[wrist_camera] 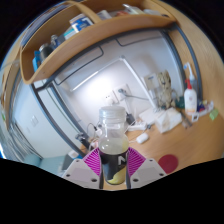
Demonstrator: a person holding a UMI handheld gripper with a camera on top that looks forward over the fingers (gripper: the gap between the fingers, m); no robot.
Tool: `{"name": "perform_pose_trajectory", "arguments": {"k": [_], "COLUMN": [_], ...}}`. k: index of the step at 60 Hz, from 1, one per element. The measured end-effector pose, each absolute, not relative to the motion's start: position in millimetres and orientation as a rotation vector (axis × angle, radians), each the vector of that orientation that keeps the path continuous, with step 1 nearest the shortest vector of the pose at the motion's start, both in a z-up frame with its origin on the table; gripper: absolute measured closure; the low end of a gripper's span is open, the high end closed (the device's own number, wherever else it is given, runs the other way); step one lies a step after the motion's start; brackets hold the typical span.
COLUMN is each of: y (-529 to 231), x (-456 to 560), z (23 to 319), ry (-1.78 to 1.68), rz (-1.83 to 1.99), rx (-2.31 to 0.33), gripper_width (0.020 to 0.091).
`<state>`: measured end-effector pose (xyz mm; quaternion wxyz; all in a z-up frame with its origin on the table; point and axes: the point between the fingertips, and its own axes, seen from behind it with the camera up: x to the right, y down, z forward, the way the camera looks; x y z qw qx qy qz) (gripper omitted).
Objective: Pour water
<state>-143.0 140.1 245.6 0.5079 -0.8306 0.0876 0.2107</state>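
Observation:
A bottle (113,135) with a clear body, a white cap and a dark label sits between my gripper's (113,166) two purple pads. Both pads press against its lower sides, so the gripper is shut on it. The whole view is tilted, with the bottle held above a white desk (100,85). The bottle's base is hidden below the fingers. I see no cup or other vessel for the water.
A wooden shelf (90,35) with small items runs above the desk. To the right stand a white bottle with a red top (190,98), a plush toy (160,88) and scattered small objects. A pink round thing (168,161) lies near the right finger.

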Motion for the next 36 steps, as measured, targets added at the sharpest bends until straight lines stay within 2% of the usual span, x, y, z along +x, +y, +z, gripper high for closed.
{"name": "perform_pose_trajectory", "arguments": {"k": [6, 12, 24, 36], "y": [153, 161, 171, 174], "x": [-92, -62, -31, -24], "z": [253, 252, 217, 199], "ry": [0.031, -0.032, -0.025, -0.032], "rz": [0.19, 0.04, -0.044, -0.07], "rx": [-1.941, -1.911, -1.936, -1.932], "gripper_width": [0.0796, 0.0782, 0.0782, 0.0778]}}
